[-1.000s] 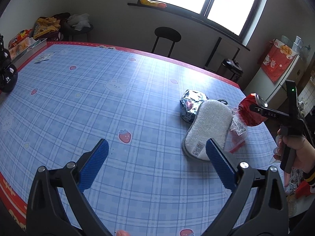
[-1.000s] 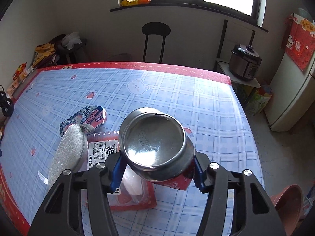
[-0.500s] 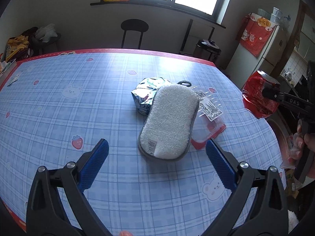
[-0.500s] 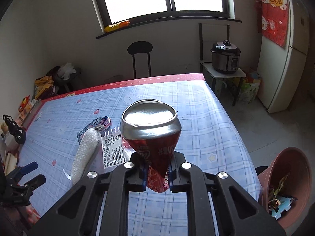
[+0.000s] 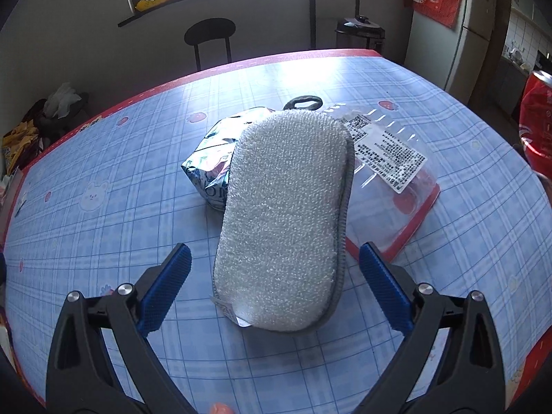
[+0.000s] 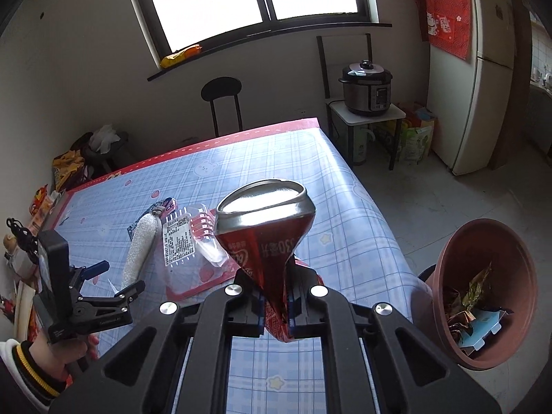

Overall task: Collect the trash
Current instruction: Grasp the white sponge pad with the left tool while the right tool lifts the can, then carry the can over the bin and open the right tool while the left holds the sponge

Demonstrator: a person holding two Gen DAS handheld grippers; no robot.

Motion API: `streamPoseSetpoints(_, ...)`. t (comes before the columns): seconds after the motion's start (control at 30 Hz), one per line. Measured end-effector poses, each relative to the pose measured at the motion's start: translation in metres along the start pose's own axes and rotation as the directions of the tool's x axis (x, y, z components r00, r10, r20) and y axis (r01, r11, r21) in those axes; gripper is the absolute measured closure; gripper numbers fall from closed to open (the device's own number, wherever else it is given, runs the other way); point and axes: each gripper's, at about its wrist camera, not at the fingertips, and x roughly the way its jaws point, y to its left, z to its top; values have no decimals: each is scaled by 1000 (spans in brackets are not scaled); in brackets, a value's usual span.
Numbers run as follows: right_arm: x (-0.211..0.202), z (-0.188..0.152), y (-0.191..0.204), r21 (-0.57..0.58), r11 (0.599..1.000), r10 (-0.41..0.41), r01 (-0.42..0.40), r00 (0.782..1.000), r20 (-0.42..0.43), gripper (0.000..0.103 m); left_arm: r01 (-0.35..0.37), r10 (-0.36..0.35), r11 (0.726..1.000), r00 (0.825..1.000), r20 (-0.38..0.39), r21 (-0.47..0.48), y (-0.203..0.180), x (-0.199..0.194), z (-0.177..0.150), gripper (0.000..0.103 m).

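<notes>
My right gripper [image 6: 277, 305] is shut on a red drink can [image 6: 265, 224], crushed flat between the pads, its silver end facing the camera. The can [image 5: 536, 117] also shows at the right edge of the left wrist view. My left gripper [image 5: 276, 276] stands open, low over the near end of a white-grey scrubbing sponge [image 5: 286, 214] that lies between its fingers without touching them. The sponge rests partly on a crumpled foil snack wrapper [image 5: 210, 162] and a clear plastic package with a red rim and a printed label [image 5: 390, 158]. A brown bin [image 6: 483, 296] holding trash stands off the table's right edge.
The table wears a blue checked cloth [image 5: 103, 179] with a red border. A black stool [image 6: 222, 103] stands beyond the far edge, a cooker on a small stand [image 6: 365, 89] and a fridge [image 6: 483, 79] to the right. Snack bags [image 6: 67, 167] pile at the far left.
The right gripper squeezed the round can flat and carried it up and right toward the bin. The left gripper swung right and down until the sponge lay between its open fingers.
</notes>
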Motion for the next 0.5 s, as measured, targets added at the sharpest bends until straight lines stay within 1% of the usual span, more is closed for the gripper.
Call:
streamPoseSetpoints(0.07,-3,0,0,-1,1000,3,-3,1000,2,94,-33,33,999,999,-11,18,-2,8,-1,21)
streamPoseSetpoints(0.13,-5,0,0,-7,1000,6,-6,1000,3,94,-36,37,999,999,-32,16,-3,13,-3,33)
streamPoseSetpoints(0.17,-6,0,1,-11,1000,7,-7,1000,4,94,-54,54,998,998,-30,12,-3,14,-3,34)
streamPoseSetpoints(0.27,-9,0,2,-24,1000,12,-12,1000,6,94,-52,52,999,999,-18,-2,1,10,-4,38)
streamPoseSetpoints(0.37,-12,1,5,-34,999,19,-18,1000,11,94,-46,46,999,999,13,-10,4,0,-3,49)
streamPoseSetpoints(0.43,-15,2,5,-40,999,22,-22,1000,17,94,-40,41,999,998,37,-31,10,-9,-2,60)
streamPoseSetpoints(0.47,-16,2,6,-42,999,25,-24,999,20,94,-39,41,998,998,48,-43,12,-14,-1,63)
streamPoseSetpoints(0.5,-17,3,6,-44,999,28,-27,999,23,94,-36,40,998,998,58,-56,16,-19,0,67)
